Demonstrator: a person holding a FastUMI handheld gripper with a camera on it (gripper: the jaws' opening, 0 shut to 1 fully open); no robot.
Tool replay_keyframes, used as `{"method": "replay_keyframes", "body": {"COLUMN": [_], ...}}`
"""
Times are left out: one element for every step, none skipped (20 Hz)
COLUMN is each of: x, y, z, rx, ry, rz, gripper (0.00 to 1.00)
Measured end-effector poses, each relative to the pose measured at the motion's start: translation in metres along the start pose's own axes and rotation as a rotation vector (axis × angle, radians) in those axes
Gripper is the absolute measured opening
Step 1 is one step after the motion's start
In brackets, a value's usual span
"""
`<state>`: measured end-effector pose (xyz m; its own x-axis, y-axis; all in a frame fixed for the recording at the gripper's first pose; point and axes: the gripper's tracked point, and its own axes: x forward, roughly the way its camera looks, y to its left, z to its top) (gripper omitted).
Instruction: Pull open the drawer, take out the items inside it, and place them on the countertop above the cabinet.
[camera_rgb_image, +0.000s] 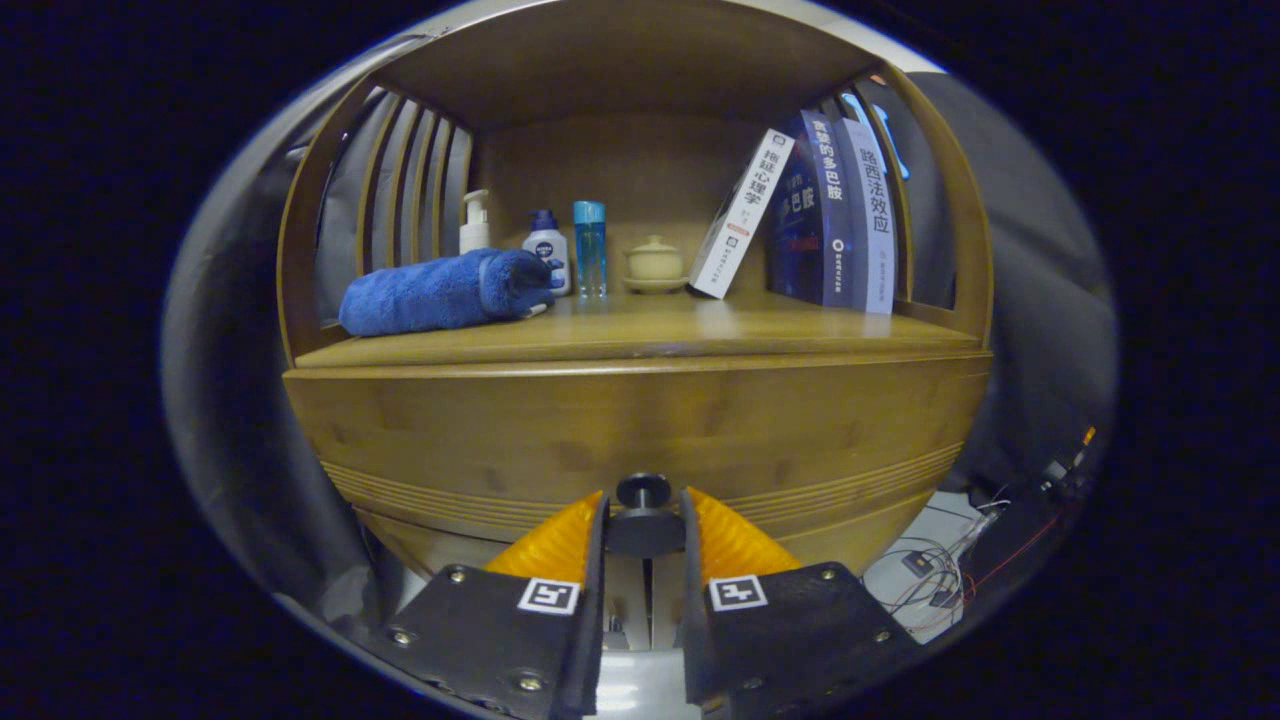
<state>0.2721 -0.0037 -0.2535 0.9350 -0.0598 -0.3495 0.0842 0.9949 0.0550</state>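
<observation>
The claw (645, 520) is seen with its fingers closed against both sides of the dark knob (643, 492) on the wooden drawer (640, 430), which is shut. At 12 o'clock beyond it, a rolled blue towel (445, 292), bottles and books (820, 215) are ranged on the desk (640, 335).

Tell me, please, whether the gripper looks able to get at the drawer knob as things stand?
Probably yes. The gripper already has a finger on either side of the dark knob on the drawer front, with nothing between. Whether both fingers press on it I cannot tell.
</observation>
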Motion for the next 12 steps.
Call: {"method": "replay_keyframes", "body": {"x": [-0.003,-0.005,-0.007,-0.011,-0.016,-0.022,-0.029,-0.036,-0.044,-0.050,-0.056,-0.062], "y": [0.001,0.001,0.000,-0.001,-0.002,-0.002,-0.002,-0.002,-0.002,-0.003,-0.004,-0.004], "z": [-0.001,-0.001,-0.002,-0.003,-0.005,-0.007,-0.009,-0.011,-0.013,-0.015,-0.017,-0.019], "rx": [0.005,0.010,0.013,0.016,0.021,0.029,0.032,0.035,0.038,0.046,0.058,0.071], "ry": [0.000,-0.004,-0.004,-0.004,-0.006,-0.006,-0.007,-0.004,0.001,0.004,0.007,0.007], "rz": [0.004,0.009,0.011,0.011,0.007,0.001,-0.002,-0.002,-0.005,-0.015,-0.024,-0.033], "gripper": [0.33,0.33,0.33,0.33,0.33,0.33,0.33,0.33,0.33,0.33,0.33,0.33]}}
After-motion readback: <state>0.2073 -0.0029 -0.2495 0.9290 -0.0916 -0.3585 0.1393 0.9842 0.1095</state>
